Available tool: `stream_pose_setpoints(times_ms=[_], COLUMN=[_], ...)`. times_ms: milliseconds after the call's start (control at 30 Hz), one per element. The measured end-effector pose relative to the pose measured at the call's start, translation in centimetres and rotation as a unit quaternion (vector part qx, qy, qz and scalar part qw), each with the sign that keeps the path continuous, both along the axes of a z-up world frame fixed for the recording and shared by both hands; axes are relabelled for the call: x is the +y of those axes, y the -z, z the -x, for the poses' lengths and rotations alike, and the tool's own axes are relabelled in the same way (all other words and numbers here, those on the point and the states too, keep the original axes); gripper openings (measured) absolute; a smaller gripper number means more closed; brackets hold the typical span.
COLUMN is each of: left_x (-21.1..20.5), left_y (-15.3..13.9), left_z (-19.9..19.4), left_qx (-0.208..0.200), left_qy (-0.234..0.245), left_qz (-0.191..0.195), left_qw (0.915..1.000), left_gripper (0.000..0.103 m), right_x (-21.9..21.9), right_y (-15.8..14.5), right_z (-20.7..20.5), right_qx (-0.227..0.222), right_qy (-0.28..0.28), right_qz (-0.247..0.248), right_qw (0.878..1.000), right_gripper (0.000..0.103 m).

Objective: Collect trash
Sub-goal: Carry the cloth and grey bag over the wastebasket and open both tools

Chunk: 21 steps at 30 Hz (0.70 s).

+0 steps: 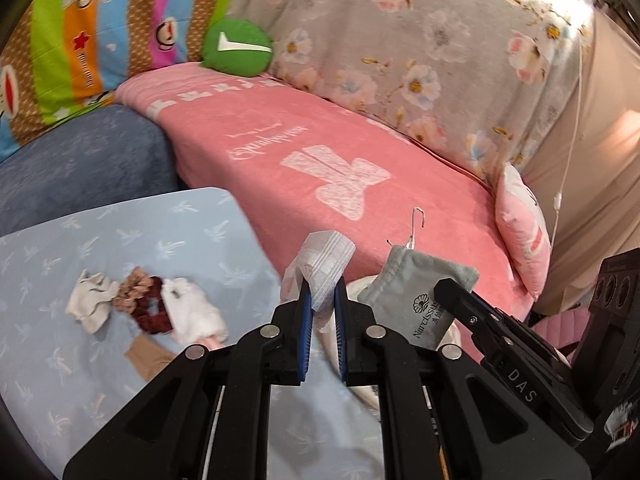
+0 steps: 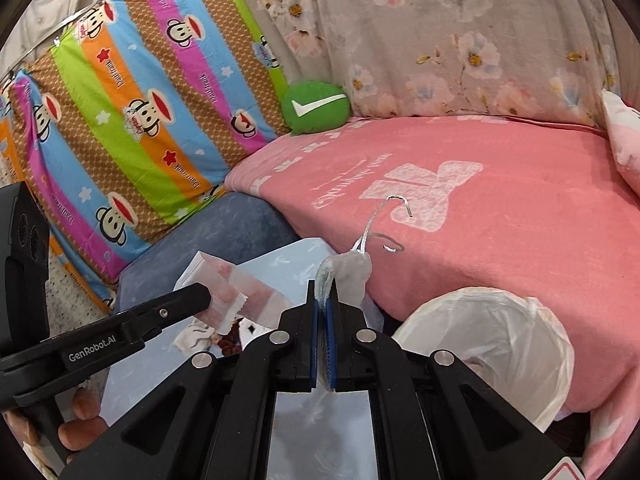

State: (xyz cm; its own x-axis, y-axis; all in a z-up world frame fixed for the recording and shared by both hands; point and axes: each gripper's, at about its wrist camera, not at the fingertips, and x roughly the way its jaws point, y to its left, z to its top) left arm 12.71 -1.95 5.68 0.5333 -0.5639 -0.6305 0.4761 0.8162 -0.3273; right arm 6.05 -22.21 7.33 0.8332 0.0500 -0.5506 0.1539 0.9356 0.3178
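Blue pads of left tool (image 1: 320, 304) pinch a white wrapper (image 1: 326, 264): light, crinkly plastic film, gripped at its lower edge, likely to slip if eased. Right tool (image 2: 322, 300) is clamped on a grey pouch (image 2: 352, 276), soft cloth with ribbon ties, held at its bottom edge. One bin (image 2: 492, 348), white-lined, sits just right of it, against the bed edge. Left on the bench (image 1: 120, 240), mid-left: two white wads (image 1: 92, 300), one scrunchie (image 1: 140, 300), one tan scrap (image 1: 150, 358). All look light and soft; pinch at the bulk.
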Motion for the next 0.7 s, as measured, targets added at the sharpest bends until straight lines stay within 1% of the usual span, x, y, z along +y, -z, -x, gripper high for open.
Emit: stream_pose_setpoints(times_ms=[167,333,467,700], left_x=[-3.6,-6.3,-8.0,-10.0], left_y=[0.1,0.3,0.8,1.6], left_z=[0.7,1.5,1.8,2.0], left_qx=[0.001,0.003,0.008,0.021], left_qy=[0.036,0.064,0.079,0.099], left_qz=[-0.007,-0.016,-0.025,-0.036], left_qw=[0.9993,0.9978,0.9965,0.9942], left_gripper=[0.01,0.011,0.011,0.011], right_x=[-3.3,-5.8,-7.1,-8.1], right_y=[0.6,1.5,2.2,3.1], right_z=[1.4,2.5,3.0,3.4], right_qx=[0.005,0.012,0.018,0.027], right_qy=[0.035,0.059,0.072,0.083], right_qz=[-0.004,-0.009,-0.013,-0.017], right_qw=[0.999,0.998,0.997,0.996], right_gripper=[0.004,0.004,0.004,0.004])
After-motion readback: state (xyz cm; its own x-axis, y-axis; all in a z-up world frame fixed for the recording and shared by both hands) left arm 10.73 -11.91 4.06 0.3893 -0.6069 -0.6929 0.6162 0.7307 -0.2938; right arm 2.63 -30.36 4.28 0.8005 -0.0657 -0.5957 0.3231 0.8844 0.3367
